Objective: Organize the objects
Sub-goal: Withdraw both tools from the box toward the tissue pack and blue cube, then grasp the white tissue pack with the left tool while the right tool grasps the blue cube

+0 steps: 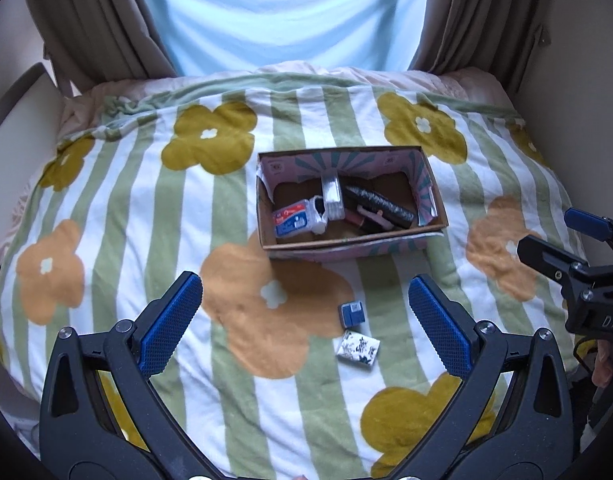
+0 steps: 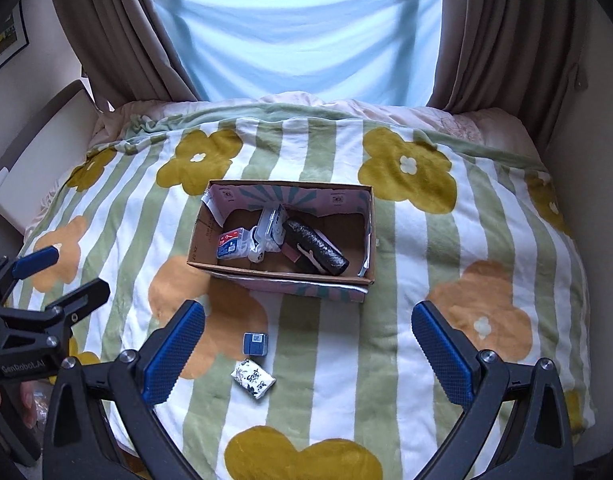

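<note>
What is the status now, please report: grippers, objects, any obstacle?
Left gripper and right gripper open, empty. Blue box and floral packet on blanket, outside cardboard box. Path clear.

Black tongs (image 1: 306, 328), blue textured pads (image 1: 168, 326), silver screws.

Both wrist cameras are looking forward and down along their own blue-padded fingers, from above the near end of a bed, and are facing the curtained window (image 1: 282, 12) at its far end. The left wrist view is sitting slightly further left, so the cardboard box (image 1: 386, 244) is falling right of centre; in the right wrist view the box (image 2: 202, 240) is falling left of centre. Neither is close: the flowered blanket (image 1: 106, 200) is filling each frame. Both are sharing the box, the blanket, the two small packets and the window. Each is catching the other gripper at its edge: the right gripper (image 1: 546, 236) and the left gripper (image 2: 66, 276).
</note>
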{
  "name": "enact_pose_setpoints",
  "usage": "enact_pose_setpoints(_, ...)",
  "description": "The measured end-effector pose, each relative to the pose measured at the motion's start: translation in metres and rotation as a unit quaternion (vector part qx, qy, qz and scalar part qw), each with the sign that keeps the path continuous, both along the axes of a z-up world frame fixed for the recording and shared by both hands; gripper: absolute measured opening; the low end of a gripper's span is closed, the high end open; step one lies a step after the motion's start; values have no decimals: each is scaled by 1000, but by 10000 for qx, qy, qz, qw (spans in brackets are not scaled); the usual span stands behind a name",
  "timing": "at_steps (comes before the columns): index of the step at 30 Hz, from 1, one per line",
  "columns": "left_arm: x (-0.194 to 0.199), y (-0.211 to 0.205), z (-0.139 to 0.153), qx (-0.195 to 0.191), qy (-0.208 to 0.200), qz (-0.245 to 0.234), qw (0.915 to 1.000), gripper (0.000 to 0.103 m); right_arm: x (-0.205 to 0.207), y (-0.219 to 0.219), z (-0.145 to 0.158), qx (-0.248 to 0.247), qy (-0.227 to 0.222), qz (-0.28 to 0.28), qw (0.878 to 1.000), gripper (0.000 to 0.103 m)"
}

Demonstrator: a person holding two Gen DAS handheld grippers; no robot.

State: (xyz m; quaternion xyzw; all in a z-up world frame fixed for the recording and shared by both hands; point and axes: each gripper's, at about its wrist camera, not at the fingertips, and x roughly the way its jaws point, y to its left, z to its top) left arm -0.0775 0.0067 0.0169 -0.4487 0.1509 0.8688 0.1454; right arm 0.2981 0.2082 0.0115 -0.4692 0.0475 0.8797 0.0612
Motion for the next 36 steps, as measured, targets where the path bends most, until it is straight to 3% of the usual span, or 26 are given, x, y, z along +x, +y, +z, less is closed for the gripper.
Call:
enact_pose_setpoints(1, 8, -4, -4, 17, -8, -23, 10000, 103, 5, 1, -2, -86, -5, 200, 9998, 103)
enact_pose_setpoints(8, 44, -21, -24, -23, -80, -66, 9999, 103, 33, -3, -14, -273, -29, 172, 9995, 103)
enact_pose_setpoints(17, 49, -28, -24, 74, -63, -140, 9999, 103, 32, -10, -8, -266, 97, 436, 9986, 103)
enact_pose_setpoints(25, 45, -31, -38, 163, -196, -243, 9994, 103, 15, -15, -21, -270, 7, 921, 9954, 103)
enact_pose_setpoints(29, 38, -27, -57, 48, -223, -526, 9984, 103, 8, -21, -34, -491, 305, 1679, 9841, 103)
enact_pose_setpoints(36, 24, -19, -121, 46, -378, -908, 9951, 103, -6, -33, -97, -45, 344, 3061, 9514, 100)
